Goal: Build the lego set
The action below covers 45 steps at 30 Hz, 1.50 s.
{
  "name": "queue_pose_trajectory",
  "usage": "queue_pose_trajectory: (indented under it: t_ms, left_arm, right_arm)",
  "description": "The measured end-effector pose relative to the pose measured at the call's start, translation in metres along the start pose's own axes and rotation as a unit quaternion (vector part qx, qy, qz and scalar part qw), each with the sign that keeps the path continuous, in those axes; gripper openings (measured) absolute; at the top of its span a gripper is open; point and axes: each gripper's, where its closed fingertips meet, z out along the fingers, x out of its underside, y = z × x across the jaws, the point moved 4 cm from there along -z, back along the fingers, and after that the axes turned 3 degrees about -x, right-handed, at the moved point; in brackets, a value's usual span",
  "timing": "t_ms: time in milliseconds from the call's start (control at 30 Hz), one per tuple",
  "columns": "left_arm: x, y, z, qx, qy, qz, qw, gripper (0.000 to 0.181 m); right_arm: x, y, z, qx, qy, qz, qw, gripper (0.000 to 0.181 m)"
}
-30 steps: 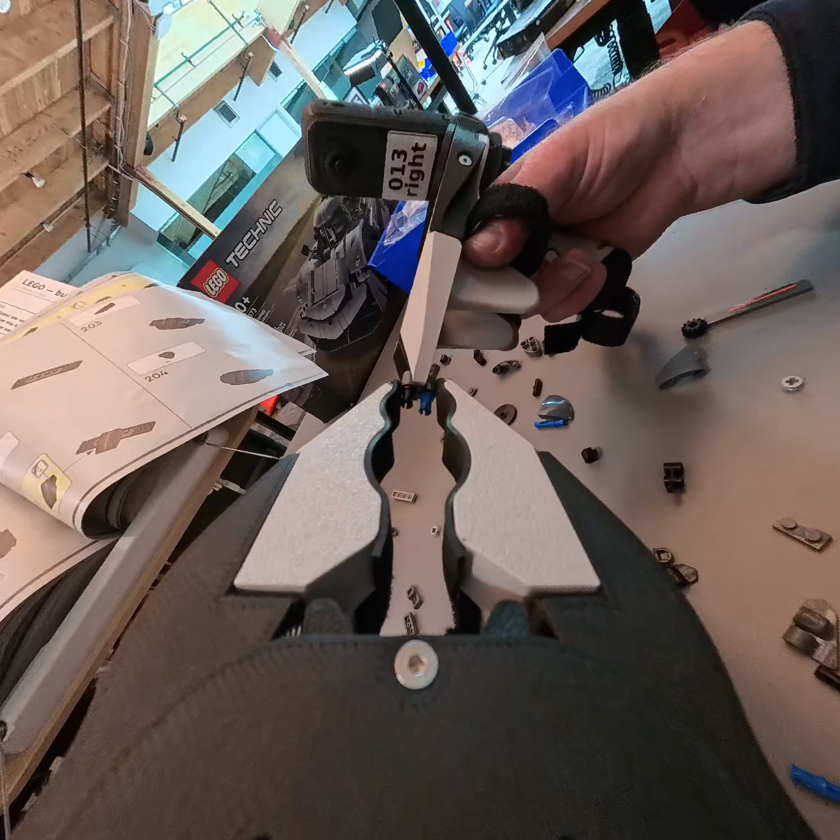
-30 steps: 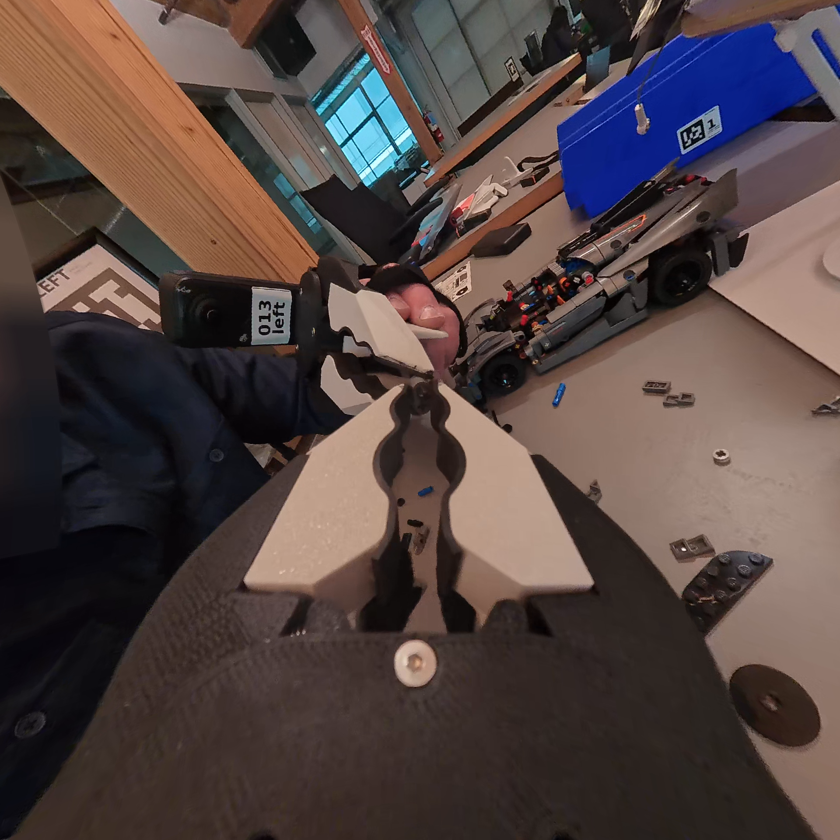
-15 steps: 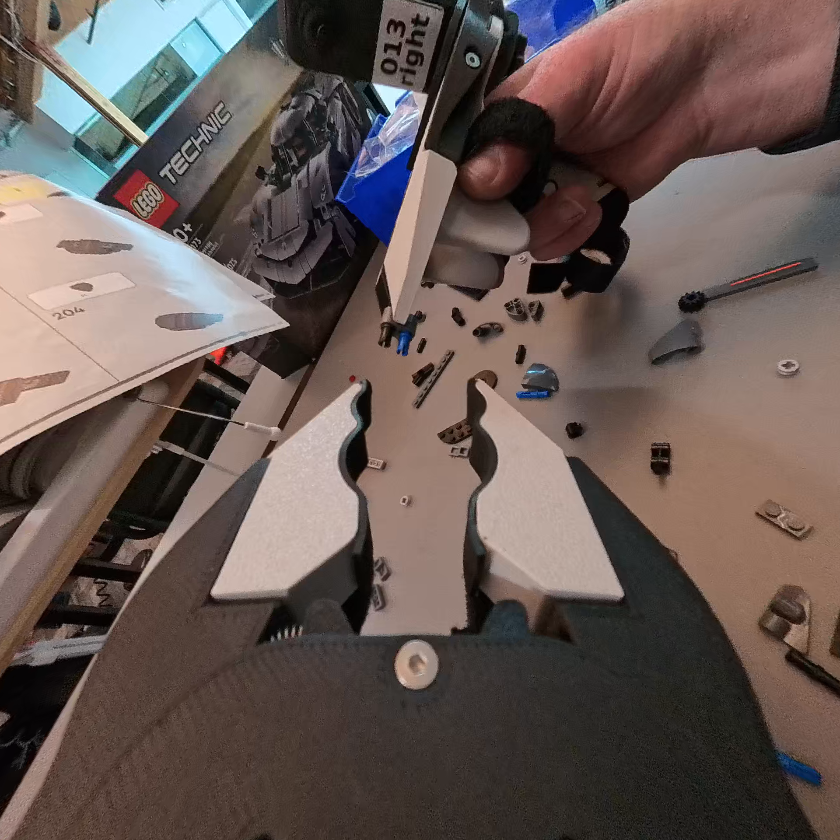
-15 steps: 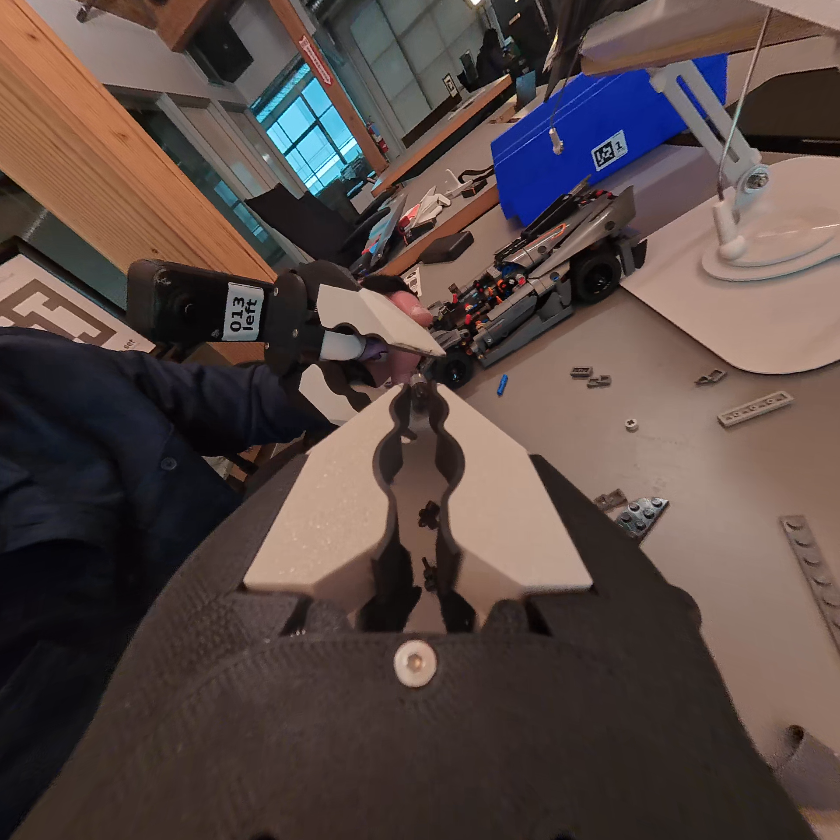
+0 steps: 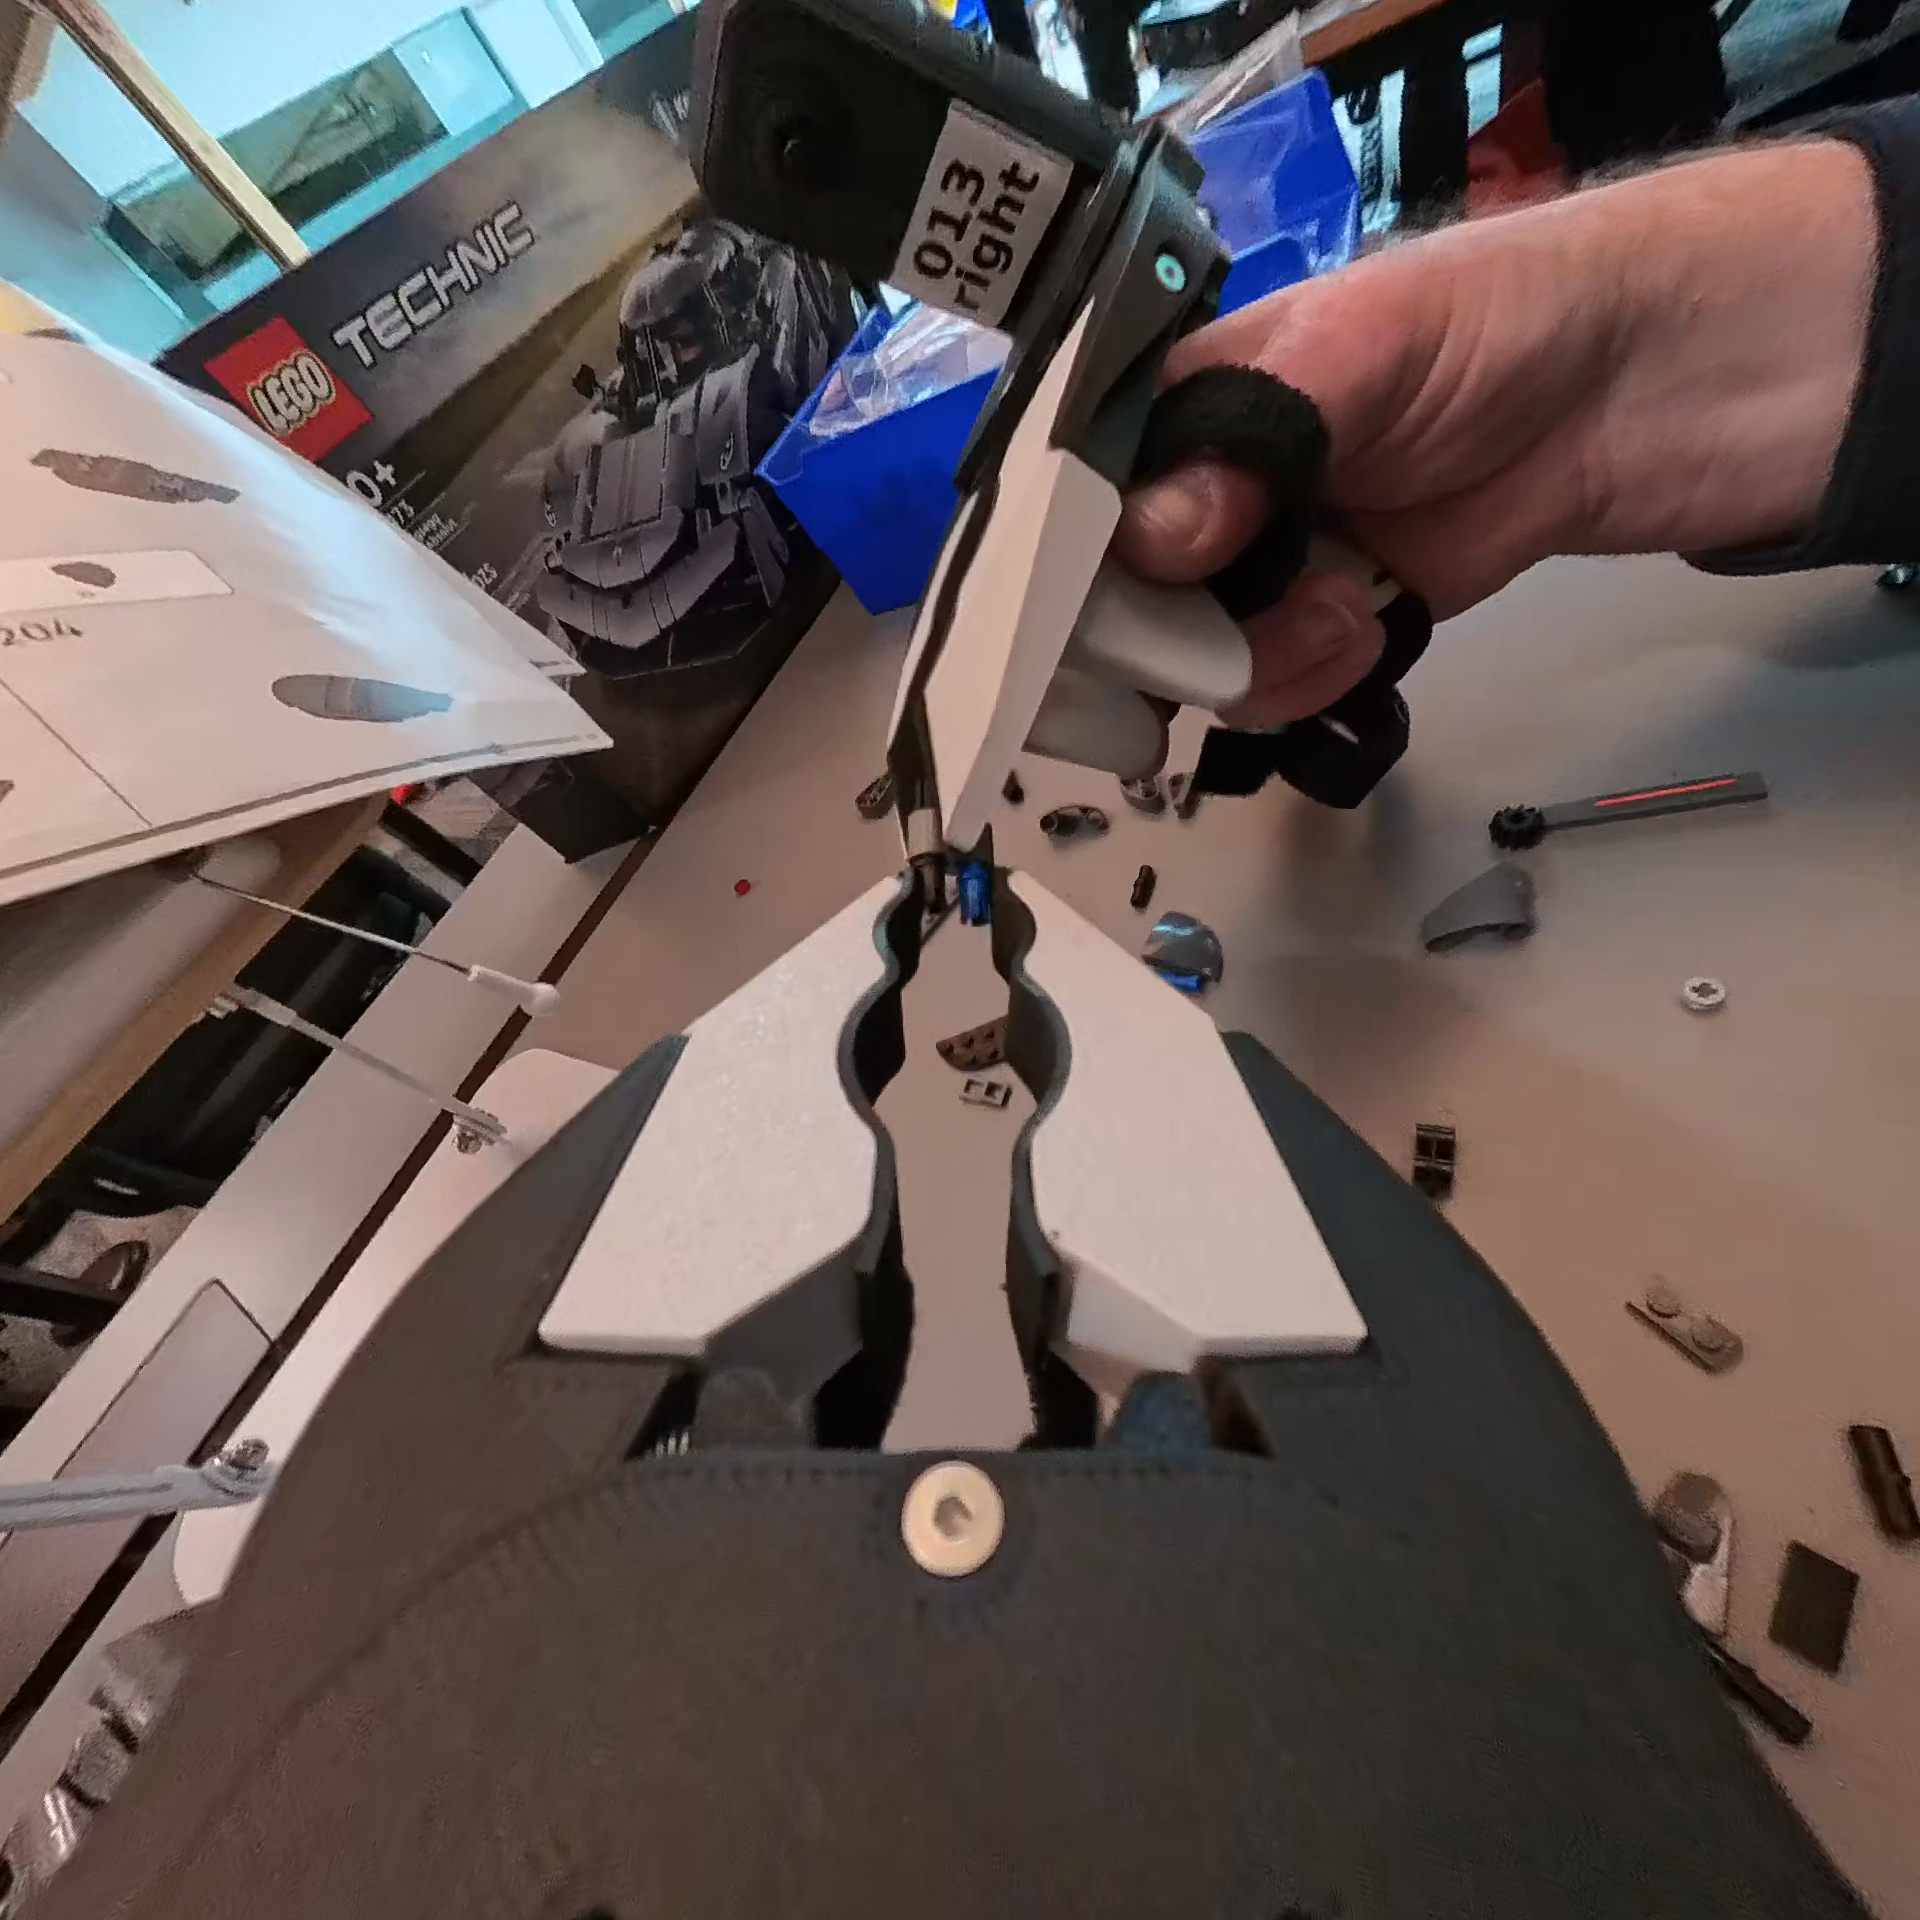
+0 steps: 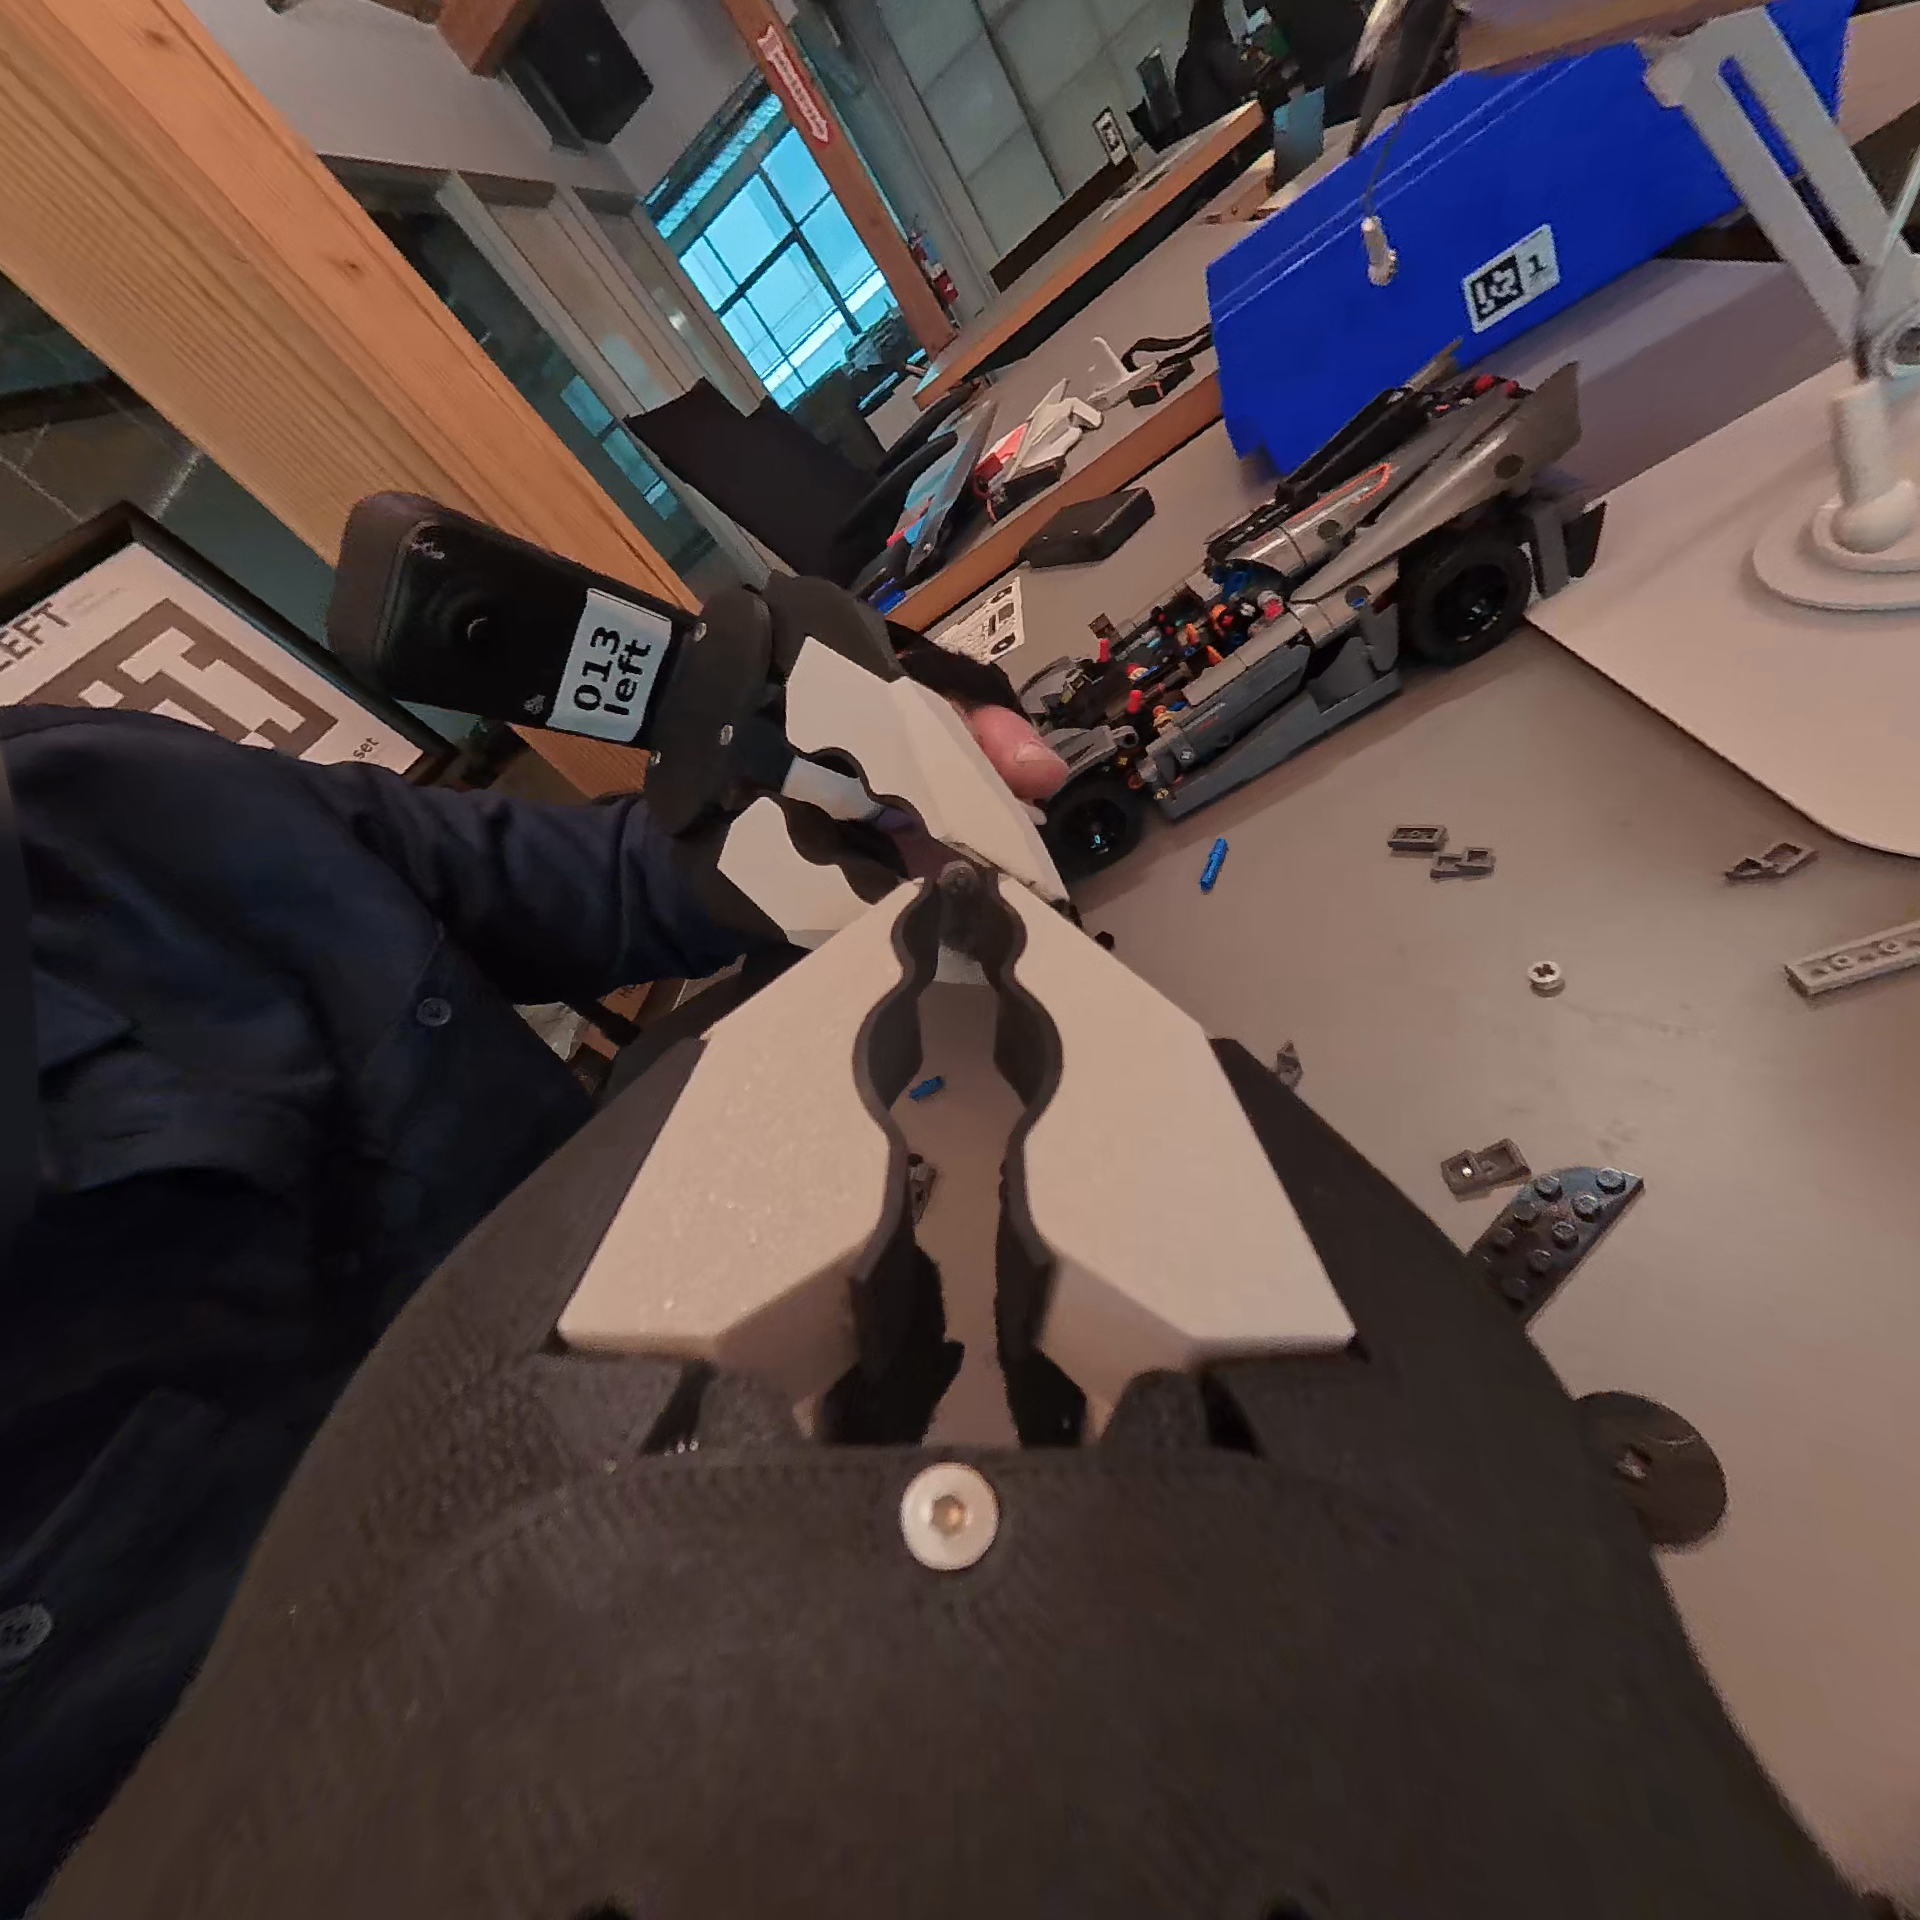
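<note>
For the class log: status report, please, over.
Left gripper closing around the small black-and-blue piece. Right gripper shut on it, above the table. Nothing in the way.

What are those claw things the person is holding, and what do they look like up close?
They are two matching hand-held grippers. The left gripper and right gripper each have two pale grey fingers with wavy black inner edges on a textured black body, topped by a black camera with a white label. Black straps loop round the hand; the sleeves are dark navy.
</note>
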Motion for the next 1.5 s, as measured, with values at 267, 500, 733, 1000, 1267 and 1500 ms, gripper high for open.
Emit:
queue_pose_trajectory:
  t_ms: [267,500,733,1000,1267,1500]
  left_arm:
    - [0.008,-0.019,0.013,0.051,0.033,-0.017,0.998,0.037]
    - [0.012,0.003,0.003,0.032,0.034,-0.023,0.999,0.034]
    - [0.024,-0.023,-0.008,0.156,0.079,0.002,0.985,0.030]
    - [0.050,-0.078,-0.009,0.277,0.171,0.081,0.942,0.024]
    - [0.063,-0.094,-0.002,0.302,0.202,0.087,0.928,0.005]
    - [0.065,-0.084,0.005,0.264,0.213,0.074,0.938,0.001]
  right_arm:
    - [0.017,0.006,0.021,-0.018,0.059,-0.009,0.998,0.005]
    - [0.006,-0.005,-0.003,0.007,0.025,0.003,1.000,0.005]
    - [0.005,-0.018,-0.030,0.064,0.027,0.011,0.998,0.005]
    - [0.016,-0.031,-0.036,0.086,0.054,0.029,0.994,0.005]
    - [0.021,-0.028,-0.028,0.088,0.082,0.022,0.993,0.005]
    - [0.024,-0.028,-0.026,0.089,0.091,0.025,0.992,0.005]
